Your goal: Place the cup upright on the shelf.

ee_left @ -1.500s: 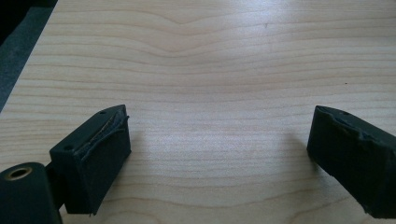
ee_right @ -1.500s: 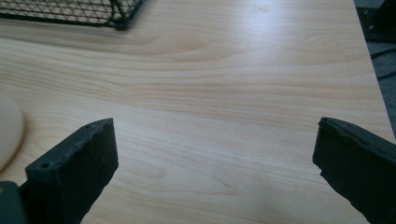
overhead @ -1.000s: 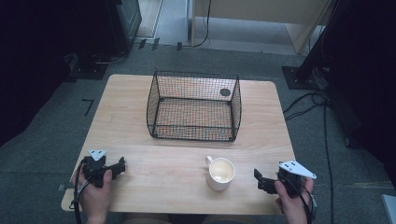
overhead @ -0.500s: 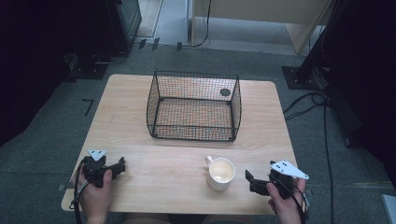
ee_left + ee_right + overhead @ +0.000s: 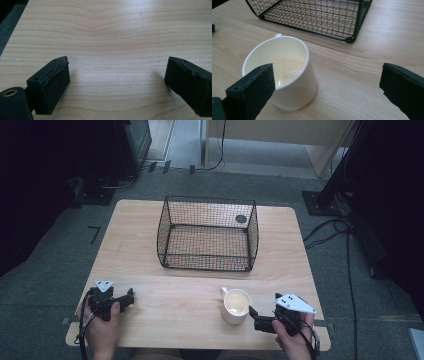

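A white mug [image 5: 235, 305] stands upright on the wooden table [image 5: 190, 285], near the front edge and right of centre, its handle pointing away to the left. In the right gripper view the mug [image 5: 283, 72] sits just ahead of the left jaw. My right gripper [image 5: 255, 318] is open, a short way right of the mug and pointing at it. At the front left of the table my left gripper [image 5: 131, 297] rests open, and its own view has bare wood between the jaws [image 5: 117, 80].
A black wire basket [image 5: 207, 234] stands in the middle of the table behind the mug; its near corner [image 5: 352, 37] is close ahead in the right gripper view. A dark round spot [image 5: 241, 219] lies beyond it. Cables run on the floor at right.
My right gripper has moved left along the front edge toward the mug. The left gripper has stayed where it was.
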`<action>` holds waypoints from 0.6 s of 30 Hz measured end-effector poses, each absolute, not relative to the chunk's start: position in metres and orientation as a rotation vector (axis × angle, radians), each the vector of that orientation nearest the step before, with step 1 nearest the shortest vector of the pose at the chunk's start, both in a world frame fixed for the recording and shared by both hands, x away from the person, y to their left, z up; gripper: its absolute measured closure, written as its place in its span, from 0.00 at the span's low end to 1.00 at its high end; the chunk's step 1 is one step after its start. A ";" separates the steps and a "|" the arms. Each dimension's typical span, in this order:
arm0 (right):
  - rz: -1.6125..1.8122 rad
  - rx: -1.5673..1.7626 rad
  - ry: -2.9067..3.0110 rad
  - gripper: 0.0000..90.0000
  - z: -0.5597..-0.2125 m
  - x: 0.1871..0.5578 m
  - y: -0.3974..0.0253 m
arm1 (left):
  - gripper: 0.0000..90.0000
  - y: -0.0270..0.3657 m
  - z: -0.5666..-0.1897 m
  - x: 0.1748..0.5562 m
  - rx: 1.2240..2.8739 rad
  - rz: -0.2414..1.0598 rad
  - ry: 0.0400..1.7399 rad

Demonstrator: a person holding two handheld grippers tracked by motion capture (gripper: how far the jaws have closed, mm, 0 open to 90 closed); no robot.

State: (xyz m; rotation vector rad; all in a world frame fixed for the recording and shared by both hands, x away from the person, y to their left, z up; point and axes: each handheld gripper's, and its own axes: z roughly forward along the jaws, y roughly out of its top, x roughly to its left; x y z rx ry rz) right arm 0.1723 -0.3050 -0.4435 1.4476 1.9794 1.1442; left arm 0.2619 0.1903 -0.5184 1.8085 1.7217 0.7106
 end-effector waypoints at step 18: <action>1.210 1.375 2.073 0.00 -0.452 0.172 -0.274 | 0.07 0.190 -0.518 0.262 1.808 0.711 1.721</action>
